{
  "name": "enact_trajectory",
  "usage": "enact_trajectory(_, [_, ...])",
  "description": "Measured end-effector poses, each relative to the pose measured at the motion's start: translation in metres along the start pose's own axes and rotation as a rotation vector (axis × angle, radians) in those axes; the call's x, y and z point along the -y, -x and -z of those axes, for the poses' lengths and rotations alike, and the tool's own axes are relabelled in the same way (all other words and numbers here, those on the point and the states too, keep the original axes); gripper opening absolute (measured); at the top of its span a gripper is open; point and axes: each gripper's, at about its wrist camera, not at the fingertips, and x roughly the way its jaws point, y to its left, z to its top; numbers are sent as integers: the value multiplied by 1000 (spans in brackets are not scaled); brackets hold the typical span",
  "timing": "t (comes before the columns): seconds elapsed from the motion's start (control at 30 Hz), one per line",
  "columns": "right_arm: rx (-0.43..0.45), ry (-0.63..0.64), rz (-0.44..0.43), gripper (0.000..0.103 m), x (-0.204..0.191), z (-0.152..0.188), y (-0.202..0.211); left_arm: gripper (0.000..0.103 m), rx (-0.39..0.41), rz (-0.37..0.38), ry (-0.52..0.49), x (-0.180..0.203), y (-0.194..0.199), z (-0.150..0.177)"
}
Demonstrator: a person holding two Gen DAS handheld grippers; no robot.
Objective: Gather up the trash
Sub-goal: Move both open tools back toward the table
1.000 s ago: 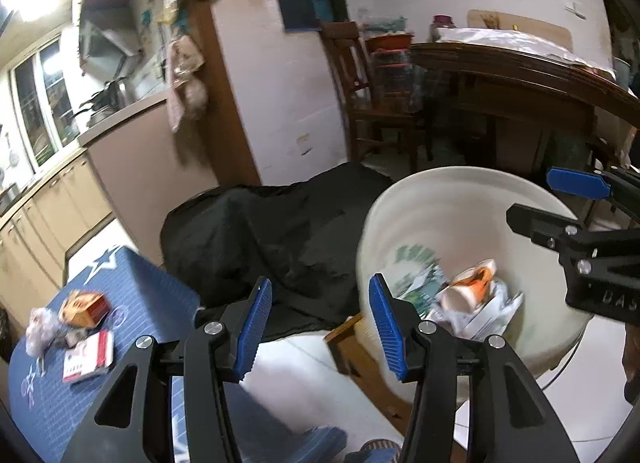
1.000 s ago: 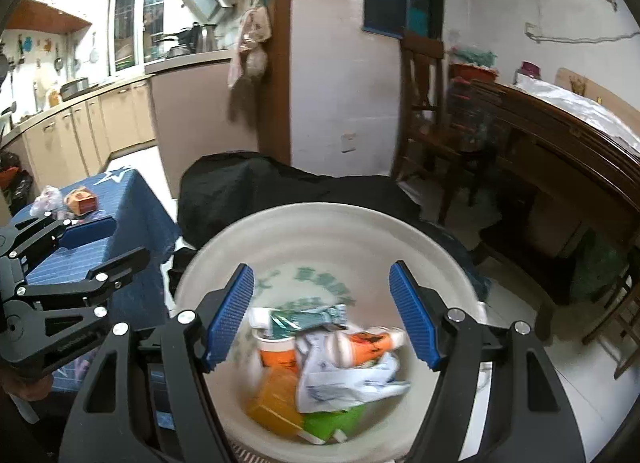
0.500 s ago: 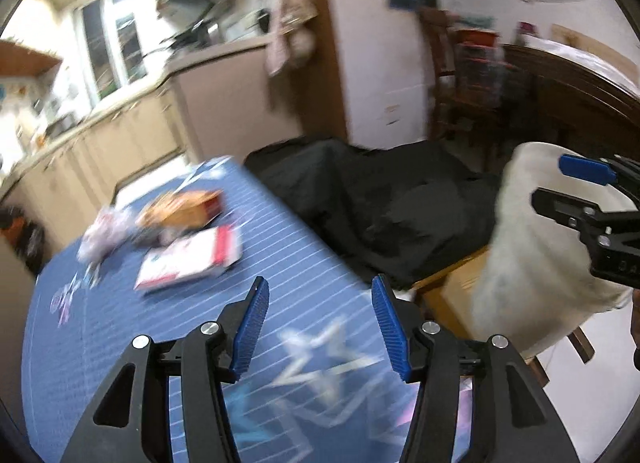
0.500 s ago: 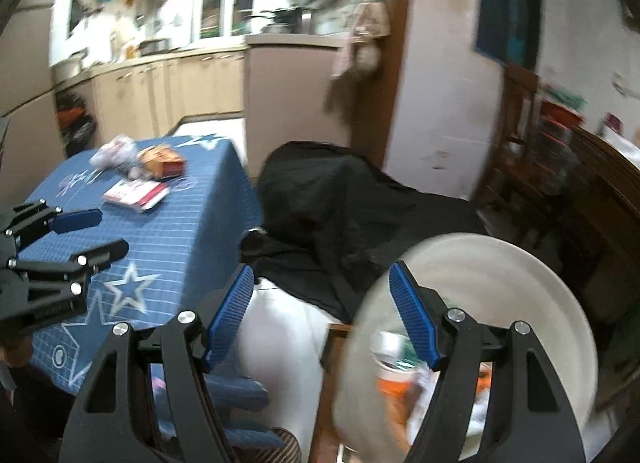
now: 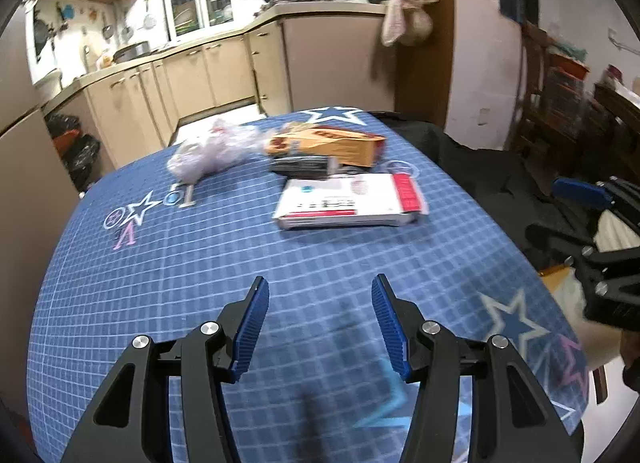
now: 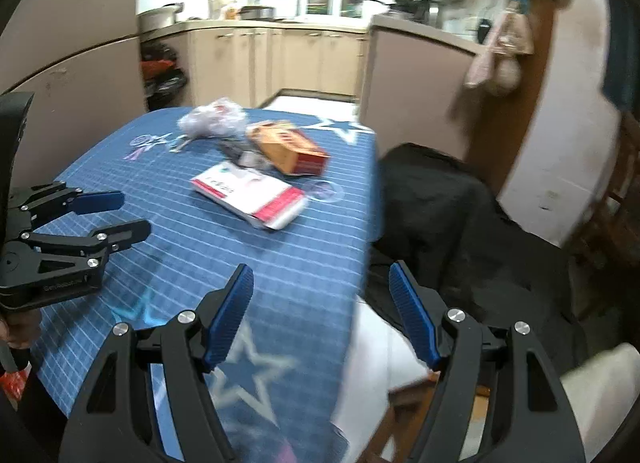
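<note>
Landmark: flat carton (image 5: 350, 201), lying on the tablecloth (image 5: 200, 271) toward the far right part of the table. Just behind it, a dark wrapper (image 5: 302, 165) and a tipped box (image 5: 332, 143); behind and left, a crumpled plastic bag (image 5: 208, 153). Right of it, off the table edge, a draped cloth (image 6: 432, 199); kitchen cabinets (image 5: 192, 75) well behind.

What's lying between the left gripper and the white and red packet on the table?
Nothing: between the left gripper and the white and red packet lies only bare blue tablecloth, shown in the left wrist view.
</note>
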Motion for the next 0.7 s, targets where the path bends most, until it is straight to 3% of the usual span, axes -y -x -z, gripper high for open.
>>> enact_trajectory(0.1, [-13,44,-52,71,-12,-10,-21,55,0,-9,25,-14,-3,-2])
enact_trajectory(0.23, [-10,118,-122,93,-25,-24,-47,59,3,-27,58,-31,-8,-5])
enact_trajectory(0.3, [-13,152,-158,97,-28,-33,-61,59,1,-39,78,-41,-12,-6])
enact_trajectory(0.53, [-117,256,-197,97,-29,-58,-119,60,-19,-73,151,-75,-23,-7])
enact_trajectory(0.7, [-174,300,-283,97,-33,-69,-144,62,-23,-92,190,-92,-27,-8])
